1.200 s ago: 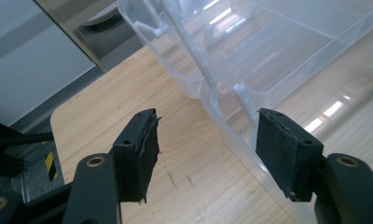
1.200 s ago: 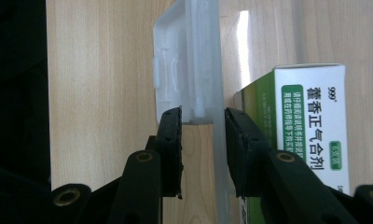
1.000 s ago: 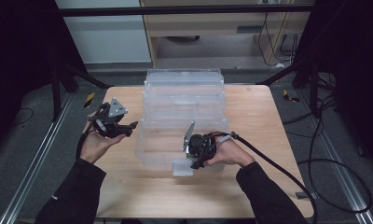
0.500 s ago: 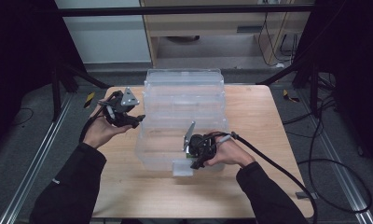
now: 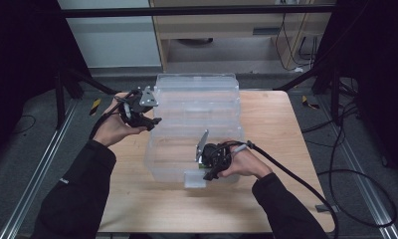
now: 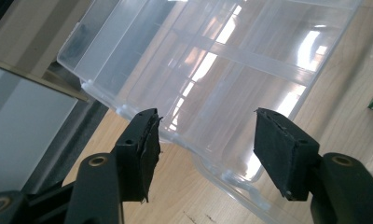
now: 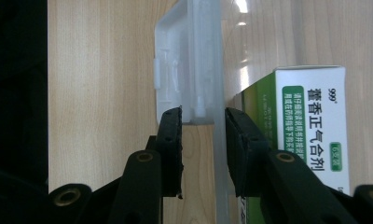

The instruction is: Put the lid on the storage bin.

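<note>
My right gripper [image 7: 203, 135] is clamped on the front latch [image 7: 187, 70] of the clear storage box [image 5: 197, 124] mid-table [image 5: 286, 164], nearer its far edge. My left gripper [image 6: 205, 149] hangs spread wide by the box's far-left corner.

A light wooden table [image 5: 286, 129] stands on a grey carpeted floor [image 5: 33, 149]. Behind it sits a wooden cabinet [image 5: 222, 35] beside a white panel [image 5: 117, 40]. Black cables [image 5: 356, 164] loop over the floor at the right, near yellow-black tape marks [image 5: 309, 102].
</note>
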`<state>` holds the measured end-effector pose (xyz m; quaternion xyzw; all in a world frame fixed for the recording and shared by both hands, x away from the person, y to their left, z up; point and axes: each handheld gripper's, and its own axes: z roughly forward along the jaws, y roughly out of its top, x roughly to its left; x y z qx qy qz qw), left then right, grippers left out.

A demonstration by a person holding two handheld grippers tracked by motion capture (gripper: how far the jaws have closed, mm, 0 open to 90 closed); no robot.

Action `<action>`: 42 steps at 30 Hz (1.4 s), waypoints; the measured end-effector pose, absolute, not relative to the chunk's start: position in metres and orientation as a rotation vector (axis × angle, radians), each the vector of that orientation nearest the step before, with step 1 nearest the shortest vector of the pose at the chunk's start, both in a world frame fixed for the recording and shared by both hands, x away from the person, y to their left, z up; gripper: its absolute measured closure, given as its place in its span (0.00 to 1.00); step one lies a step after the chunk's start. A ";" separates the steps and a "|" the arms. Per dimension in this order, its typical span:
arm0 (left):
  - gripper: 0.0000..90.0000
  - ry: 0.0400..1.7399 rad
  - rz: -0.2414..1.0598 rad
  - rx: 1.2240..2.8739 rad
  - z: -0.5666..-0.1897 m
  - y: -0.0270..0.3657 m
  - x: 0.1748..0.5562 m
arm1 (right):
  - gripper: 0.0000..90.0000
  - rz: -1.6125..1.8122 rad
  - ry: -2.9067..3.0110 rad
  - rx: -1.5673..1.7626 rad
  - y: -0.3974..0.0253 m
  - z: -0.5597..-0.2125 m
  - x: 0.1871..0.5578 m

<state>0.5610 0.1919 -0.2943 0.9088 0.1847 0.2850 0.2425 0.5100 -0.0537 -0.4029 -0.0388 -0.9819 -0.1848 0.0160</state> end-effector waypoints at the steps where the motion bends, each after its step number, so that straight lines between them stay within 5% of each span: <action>1: 0.44 0.496 0.784 2.494 -0.294 0.191 0.562 | 0.76 -0.577 -3.053 -0.118 -0.054 -0.403 0.510; 42: 0.45 0.169 1.002 2.740 -0.294 0.134 0.600 | 0.76 -0.583 -3.062 -0.113 -0.055 -0.403 0.508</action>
